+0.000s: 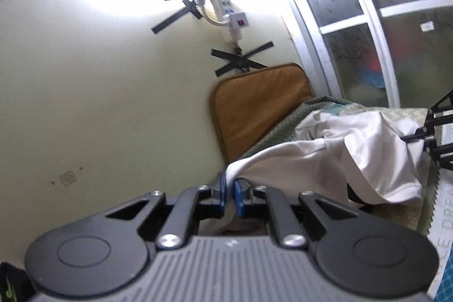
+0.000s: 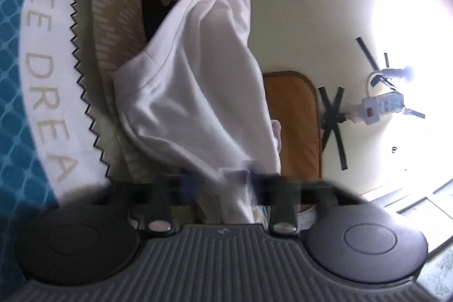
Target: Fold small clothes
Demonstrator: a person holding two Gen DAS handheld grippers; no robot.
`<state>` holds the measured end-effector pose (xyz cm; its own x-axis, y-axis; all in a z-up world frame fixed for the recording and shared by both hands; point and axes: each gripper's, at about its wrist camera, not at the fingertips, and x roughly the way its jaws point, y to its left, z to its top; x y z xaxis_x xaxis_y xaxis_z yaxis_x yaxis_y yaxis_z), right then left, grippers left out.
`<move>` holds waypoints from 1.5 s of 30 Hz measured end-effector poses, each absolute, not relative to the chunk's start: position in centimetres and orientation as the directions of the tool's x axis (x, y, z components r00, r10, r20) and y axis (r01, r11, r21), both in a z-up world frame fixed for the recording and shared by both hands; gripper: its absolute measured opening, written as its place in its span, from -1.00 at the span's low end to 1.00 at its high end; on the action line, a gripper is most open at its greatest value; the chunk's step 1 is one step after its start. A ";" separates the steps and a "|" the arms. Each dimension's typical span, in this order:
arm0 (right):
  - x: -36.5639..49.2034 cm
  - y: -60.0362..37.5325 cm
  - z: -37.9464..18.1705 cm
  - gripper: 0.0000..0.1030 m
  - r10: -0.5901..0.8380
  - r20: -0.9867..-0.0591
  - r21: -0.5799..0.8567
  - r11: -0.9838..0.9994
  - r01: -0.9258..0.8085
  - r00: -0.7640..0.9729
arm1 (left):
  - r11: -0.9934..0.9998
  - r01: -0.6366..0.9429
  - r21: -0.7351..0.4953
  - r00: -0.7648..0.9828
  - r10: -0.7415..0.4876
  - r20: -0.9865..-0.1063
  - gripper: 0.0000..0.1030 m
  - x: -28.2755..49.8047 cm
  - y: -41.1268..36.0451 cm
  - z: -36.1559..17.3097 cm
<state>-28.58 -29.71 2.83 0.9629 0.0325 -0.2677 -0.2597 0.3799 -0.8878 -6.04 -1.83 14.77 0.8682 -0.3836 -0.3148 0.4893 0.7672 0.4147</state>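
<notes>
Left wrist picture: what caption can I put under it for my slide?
The left gripper pinches a corner of the white garment, lifting it above the bed.

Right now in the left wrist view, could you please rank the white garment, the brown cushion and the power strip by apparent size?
1. white garment, though nearest the camera
2. brown cushion
3. power strip, farthest away
</notes>
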 end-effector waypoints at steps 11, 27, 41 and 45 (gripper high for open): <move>-29.0 -34.3 27.9 -0.90 -0.001 0.083 -0.366 0.930 0.031 0.997 | 0.914 0.321 0.249 0.946 -0.324 -0.030 -0.89 -11.0 1.6 25.7; -37.6 -31.9 48.5 -0.90 0.088 0.374 -0.301 0.953 0.032 0.923 | 0.997 0.008 0.077 0.901 -0.041 0.431 -0.89 -25.5 6.2 42.1; -35.2 -32.7 43.8 -0.90 0.159 0.250 -0.272 0.958 -0.088 0.955 | 0.993 -0.044 0.106 0.936 0.004 0.353 -0.89 -22.3 4.5 41.1; -28.0 -32.6 39.5 -0.90 0.149 0.095 -0.248 0.961 -0.122 0.984 | 0.991 -0.097 0.095 0.971 0.074 0.226 -0.91 -15.0 4.0 36.8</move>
<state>-28.02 -32.57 39.54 0.9842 0.1492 0.0952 -0.1217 0.9610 -0.2482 -14.96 4.02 36.83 0.9714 0.0736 0.2257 -0.0972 0.9907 0.0951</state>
